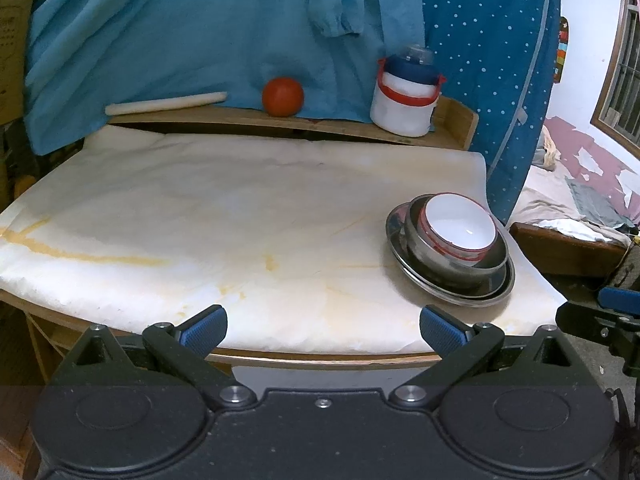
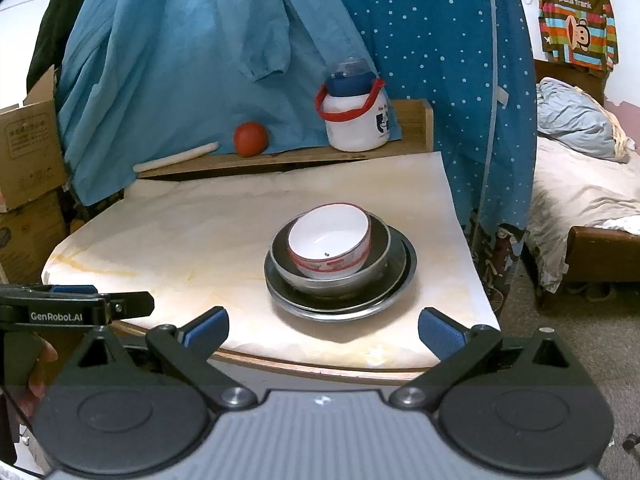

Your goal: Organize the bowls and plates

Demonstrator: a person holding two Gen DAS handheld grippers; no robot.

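A white bowl with a red rim (image 1: pixel 460 226) (image 2: pixel 330 242) sits tilted inside a steel bowl (image 1: pixel 440 258) (image 2: pixel 336 284), which rests on stacked steel plates (image 1: pixel 472 294) (image 2: pixel 340 306). The stack stands near the table's front right corner. My left gripper (image 1: pixel 323 328) is open at the table's front edge, left of the stack, holding nothing. My right gripper (image 2: pixel 323 330) is open too, just in front of the stack, with nothing between its fingers. The left gripper (image 2: pixel 120 304) shows at the left edge of the right wrist view, and the right gripper (image 1: pixel 616 304) at the right edge of the left one.
The table (image 1: pixel 200 216) (image 2: pixel 180 240) has a stained white cover. On the wooden ledge behind it lie a white rolling pin (image 1: pixel 166 103) (image 2: pixel 176 158), a red tomato (image 1: pixel 283 96) (image 2: pixel 250 139) and a white jug with a blue lid (image 1: pixel 406 94) (image 2: pixel 354 114). Blue cloth hangs behind. A bed (image 2: pixel 580 184) lies to the right.
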